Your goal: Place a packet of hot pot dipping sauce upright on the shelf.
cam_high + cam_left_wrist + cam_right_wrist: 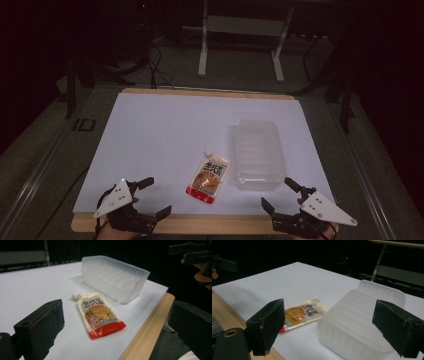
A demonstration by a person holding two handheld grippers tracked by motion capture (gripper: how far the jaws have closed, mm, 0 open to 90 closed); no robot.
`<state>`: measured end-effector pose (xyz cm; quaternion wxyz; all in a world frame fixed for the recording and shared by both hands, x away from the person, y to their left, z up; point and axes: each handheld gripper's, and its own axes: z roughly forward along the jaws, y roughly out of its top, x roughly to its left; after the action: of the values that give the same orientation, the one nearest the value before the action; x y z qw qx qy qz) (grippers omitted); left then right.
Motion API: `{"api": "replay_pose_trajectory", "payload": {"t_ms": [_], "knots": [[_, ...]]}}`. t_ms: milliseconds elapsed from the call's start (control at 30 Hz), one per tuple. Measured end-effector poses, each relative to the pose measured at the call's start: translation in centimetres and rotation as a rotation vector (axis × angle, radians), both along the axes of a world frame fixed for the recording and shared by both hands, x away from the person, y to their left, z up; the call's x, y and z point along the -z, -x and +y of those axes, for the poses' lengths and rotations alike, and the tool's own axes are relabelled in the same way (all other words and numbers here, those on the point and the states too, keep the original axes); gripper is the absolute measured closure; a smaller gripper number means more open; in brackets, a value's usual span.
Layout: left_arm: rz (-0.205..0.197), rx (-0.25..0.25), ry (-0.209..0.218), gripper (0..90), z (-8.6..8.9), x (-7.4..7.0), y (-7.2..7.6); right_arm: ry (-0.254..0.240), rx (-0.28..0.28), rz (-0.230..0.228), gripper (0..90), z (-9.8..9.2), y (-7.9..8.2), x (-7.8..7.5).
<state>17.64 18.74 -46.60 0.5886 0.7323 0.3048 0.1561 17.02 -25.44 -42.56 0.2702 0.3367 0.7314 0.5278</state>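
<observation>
A flat sauce pouch [208,178] with a white cap, an orange picture and a red bottom edge lies near the front middle of the white sheet [165,135]. Just right of it stands a translucent ribbed plastic tray [257,152]. My left gripper [156,196] hovers at the front left corner, open, nothing between its jaws. My right gripper [276,193] is at the front right, open and empty, close to the tray's near end. In the left gripper view the pouch [98,315] and tray [113,276] lie ahead; in the right gripper view the pouch [302,313] sits left of the tray [357,325].
The white sheet covers a wooden tabletop whose front edge [210,224] shows bare. Beyond the table, a white metal stand [240,40] and cables [155,70] sit on the dark floor. The sheet's left and far parts are open surface.
</observation>
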Motion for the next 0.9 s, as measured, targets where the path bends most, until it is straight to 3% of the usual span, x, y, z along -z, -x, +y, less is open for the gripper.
{"api": "replay_pose_trajectory", "payload": {"t_ms": [200,333,367,667,833,900], "knots": [[0.029,0.034,-0.02,1.1,-0.2,-0.8,-0.7,-0.003,0.001,-0.009,10.9,0.1,0.1,-0.1],[0.017,0.068,-0.024,4.3,-0.4,-1.1,-1.1,0.0,-0.001,0.0,10.9,0.2,0.1,-0.1],[0.006,0.054,-0.03,4.3,-0.5,-1.3,-1.3,0.0,-0.001,0.0,10.9,0.2,0.1,-0.1],[0.053,0.099,-0.075,4.3,-1.6,-1.4,-3.6,0.005,-0.007,0.005,11.0,0.3,0.1,0.0],[0.052,0.1,-0.092,4.3,-2.2,-1.5,-4.4,0.008,-0.01,0.01,11.0,0.3,0.0,0.0],[0.082,0.115,-0.091,4.3,-2.7,-1.4,-5.2,0.016,-0.006,0.011,11.0,0.4,0.0,0.0]]}}
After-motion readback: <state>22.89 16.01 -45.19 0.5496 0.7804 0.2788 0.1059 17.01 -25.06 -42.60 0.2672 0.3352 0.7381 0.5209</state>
